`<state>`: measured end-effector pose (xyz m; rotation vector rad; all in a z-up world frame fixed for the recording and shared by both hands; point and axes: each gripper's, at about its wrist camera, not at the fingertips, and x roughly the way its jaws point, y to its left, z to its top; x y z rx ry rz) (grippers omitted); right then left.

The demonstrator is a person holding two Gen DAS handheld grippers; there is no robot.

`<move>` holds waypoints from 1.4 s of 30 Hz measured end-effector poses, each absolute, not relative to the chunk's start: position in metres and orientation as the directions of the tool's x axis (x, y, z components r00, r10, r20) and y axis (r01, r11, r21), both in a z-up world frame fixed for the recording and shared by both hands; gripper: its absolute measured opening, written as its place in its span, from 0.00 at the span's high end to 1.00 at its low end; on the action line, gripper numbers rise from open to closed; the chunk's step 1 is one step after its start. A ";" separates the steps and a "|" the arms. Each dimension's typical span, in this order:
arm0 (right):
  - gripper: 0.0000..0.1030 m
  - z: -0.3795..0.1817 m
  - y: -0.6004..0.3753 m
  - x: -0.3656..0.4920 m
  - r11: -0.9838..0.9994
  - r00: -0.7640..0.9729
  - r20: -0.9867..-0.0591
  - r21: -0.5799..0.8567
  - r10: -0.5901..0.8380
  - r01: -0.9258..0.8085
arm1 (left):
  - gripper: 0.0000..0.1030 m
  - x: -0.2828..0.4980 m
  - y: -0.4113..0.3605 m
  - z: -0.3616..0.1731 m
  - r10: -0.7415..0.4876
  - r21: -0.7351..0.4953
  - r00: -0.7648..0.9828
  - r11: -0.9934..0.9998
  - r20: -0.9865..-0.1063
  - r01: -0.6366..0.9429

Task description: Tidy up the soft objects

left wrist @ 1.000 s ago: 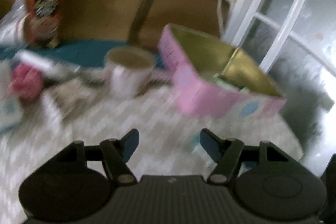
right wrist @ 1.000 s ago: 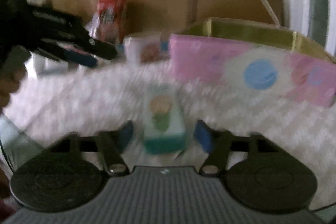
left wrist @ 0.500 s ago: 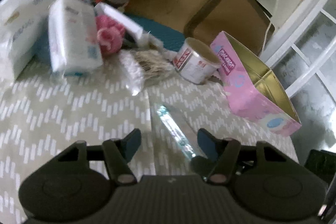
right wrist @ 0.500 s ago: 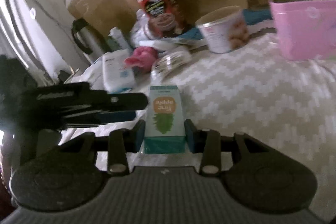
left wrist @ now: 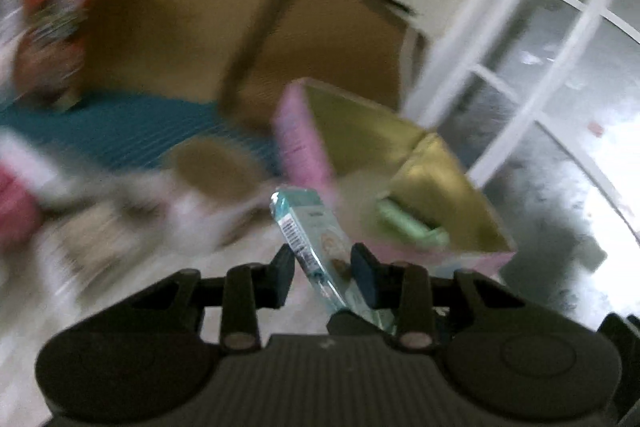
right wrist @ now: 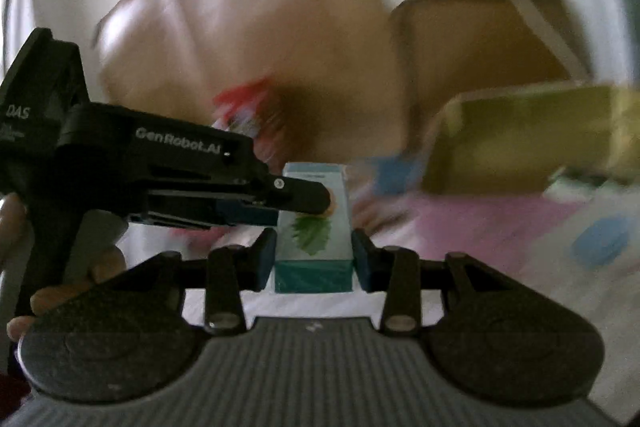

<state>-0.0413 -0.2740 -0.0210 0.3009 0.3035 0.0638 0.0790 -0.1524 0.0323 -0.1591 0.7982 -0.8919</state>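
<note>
Right wrist view: both grips meet on one teal tissue pack point(right wrist: 314, 227), the right hand-held gripper point(right wrist: 313, 259) pinching its sides, the left hand-held gripper point(left wrist: 323, 269) clamped across it, probably handing over toward the pink box point(left wrist: 304, 131).

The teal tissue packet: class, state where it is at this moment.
In the right wrist view the teal tissue packet stands upright between the right gripper's pads, with the left gripper closed on its upper part, left of the pink box.
</note>
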 end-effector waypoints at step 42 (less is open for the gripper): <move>0.29 -0.043 -0.160 0.070 0.956 0.786 -0.549 0.100 0.285 -0.276 | 0.61 0.031 0.078 -0.034 -0.590 -0.441 0.608 0.806 -0.532 0.396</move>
